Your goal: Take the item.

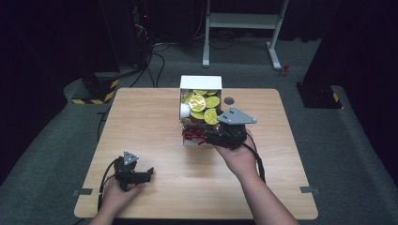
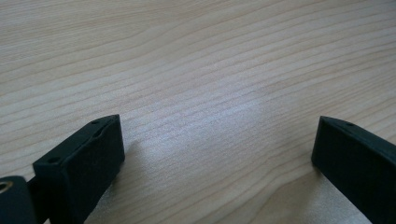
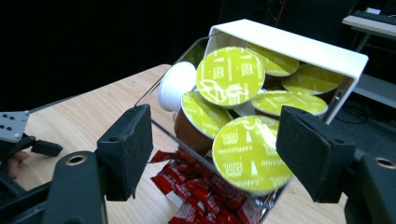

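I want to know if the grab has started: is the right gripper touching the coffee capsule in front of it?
Cannot tell. In the right gripper view the open right gripper flanks the nearest capsule, but no gap or contact shows plainly.

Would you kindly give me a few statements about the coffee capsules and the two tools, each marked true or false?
1. The capsules have yellow-green foil lids. True.
2. The left tool is shut on a capsule. False: in the left tool's own view its jaws stand wide apart over bare table.
3. Red sachets lie in the compartment below the capsules. True.
4. The right tool is far from the clear container. False: its open jaws sit either side of a front capsule.
5. The left tool is near the table's front-left corner. True.
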The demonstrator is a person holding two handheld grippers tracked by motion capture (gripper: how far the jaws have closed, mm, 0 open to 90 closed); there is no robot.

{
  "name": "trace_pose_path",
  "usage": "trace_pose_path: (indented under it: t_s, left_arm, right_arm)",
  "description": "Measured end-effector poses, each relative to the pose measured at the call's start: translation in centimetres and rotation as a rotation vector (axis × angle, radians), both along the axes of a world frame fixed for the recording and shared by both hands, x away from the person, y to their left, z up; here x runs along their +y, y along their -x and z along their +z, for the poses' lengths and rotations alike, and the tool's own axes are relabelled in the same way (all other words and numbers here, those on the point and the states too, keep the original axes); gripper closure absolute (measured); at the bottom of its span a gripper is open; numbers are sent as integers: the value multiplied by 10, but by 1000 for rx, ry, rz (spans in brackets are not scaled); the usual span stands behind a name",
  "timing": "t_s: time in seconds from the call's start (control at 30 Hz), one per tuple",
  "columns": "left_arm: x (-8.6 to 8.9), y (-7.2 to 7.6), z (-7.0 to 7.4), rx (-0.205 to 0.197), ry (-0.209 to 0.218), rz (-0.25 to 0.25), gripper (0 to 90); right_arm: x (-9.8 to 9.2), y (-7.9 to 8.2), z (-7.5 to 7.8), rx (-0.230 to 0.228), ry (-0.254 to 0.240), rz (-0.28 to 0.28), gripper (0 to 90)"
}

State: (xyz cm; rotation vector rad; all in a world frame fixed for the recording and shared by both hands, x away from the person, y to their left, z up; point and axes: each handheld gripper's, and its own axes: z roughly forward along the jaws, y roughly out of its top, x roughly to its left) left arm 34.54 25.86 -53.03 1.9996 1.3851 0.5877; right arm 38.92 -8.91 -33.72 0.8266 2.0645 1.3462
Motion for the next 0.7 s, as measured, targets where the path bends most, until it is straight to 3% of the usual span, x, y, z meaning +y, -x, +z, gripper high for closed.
trace_pose_path:
  t_s: [0.2, 0.43, 0.7]
  left_arm:
    - [0, 0, 0, 0, 0, 0, 29]
    - [0, 0, 0, -1, 0, 0, 29]
    - [0, 0, 0, 0, 1, 0, 29]
  right_arm:
    - [9, -10, 3, -1, 14, -3, 303]
    - [17, -19, 8, 28, 26, -32, 325]
    - [24, -33, 12, 52, 3, -44, 255]
